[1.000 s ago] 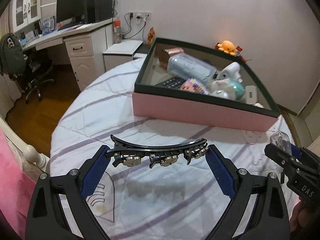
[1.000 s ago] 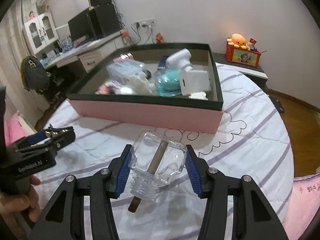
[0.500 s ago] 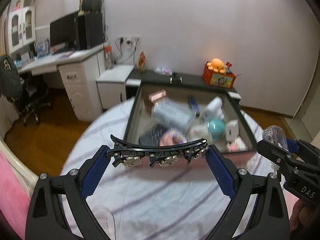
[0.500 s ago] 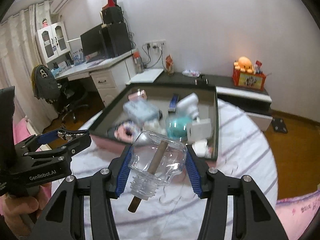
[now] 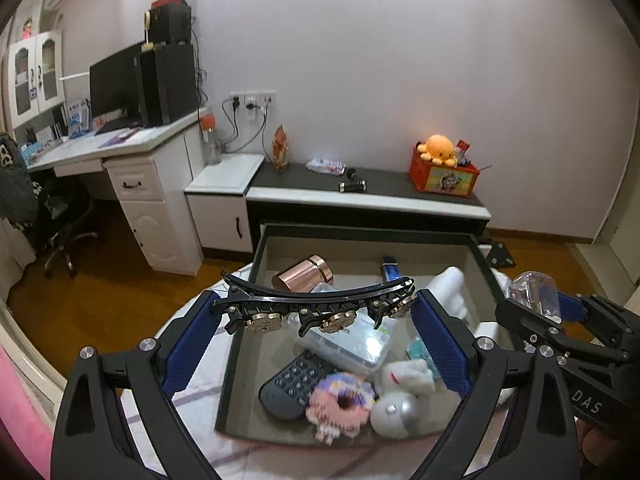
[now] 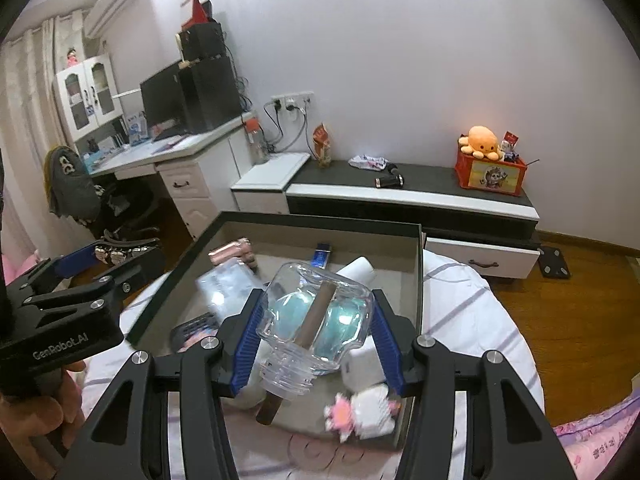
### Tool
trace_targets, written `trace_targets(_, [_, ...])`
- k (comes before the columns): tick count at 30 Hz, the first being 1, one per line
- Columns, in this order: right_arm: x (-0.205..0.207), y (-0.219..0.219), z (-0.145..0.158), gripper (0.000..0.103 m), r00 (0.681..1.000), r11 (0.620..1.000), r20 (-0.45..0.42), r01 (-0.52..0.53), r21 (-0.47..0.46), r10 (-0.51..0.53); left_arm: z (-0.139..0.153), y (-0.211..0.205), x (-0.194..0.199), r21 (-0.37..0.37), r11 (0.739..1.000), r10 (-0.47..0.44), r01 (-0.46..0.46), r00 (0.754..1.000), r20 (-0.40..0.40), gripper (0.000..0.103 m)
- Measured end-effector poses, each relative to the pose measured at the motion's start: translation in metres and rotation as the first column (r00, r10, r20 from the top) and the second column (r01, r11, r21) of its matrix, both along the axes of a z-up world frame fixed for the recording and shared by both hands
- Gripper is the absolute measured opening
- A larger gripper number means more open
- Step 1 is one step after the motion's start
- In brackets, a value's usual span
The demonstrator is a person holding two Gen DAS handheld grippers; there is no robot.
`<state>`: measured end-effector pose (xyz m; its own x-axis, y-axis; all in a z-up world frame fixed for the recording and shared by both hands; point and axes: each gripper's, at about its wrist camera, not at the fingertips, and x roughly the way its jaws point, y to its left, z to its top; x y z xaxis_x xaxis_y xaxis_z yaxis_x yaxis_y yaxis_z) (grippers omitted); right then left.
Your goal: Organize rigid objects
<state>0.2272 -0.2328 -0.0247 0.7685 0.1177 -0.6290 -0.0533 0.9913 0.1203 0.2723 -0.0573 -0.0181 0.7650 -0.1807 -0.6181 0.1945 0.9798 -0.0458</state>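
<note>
left hand-held gripper (image 5: 316,312): clamps black hair clip (image 5: 316,300). right hand-held gripper (image 6: 316,332): clamps glass bottle (image 6: 316,320). both now above open box (image 5: 360,232) (lifted from bedsheet); release likely next.

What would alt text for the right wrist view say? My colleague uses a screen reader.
The right gripper clamps a clear glass bottle with a brown stick through it, above an open pink box of small items. The left gripper, at left, holds a black hair clip.
</note>
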Motion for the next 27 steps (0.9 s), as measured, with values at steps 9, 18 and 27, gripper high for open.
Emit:
trace_targets(9, [0.040, -0.007, -0.039, 0.053, 0.995, 1.000, -0.104, 0.001, -0.020, -0.003, -0.049, -0.015, 0.042, 0.039, 0.999, -0.018, 0.023, 0.993, -0.114, 0.097])
trace_targets(18, [0.037, -0.011, -0.041, 0.082, 0.995, 1.000, -0.102, 0.001, -0.025, -0.003, -0.049, -0.012, 0.033, 0.045, 0.999, -0.016, 0.021, 0.994, -0.111, 0.102])
trace_targets(27, [0.007, -0.010, -0.023, 0.103, 0.997, 0.999, -0.060, 0.048, -0.001, -0.048, -0.021, 0.015, -0.010, 0.025, 0.998, 0.050, -0.049, 0.998, -0.047, 0.103])
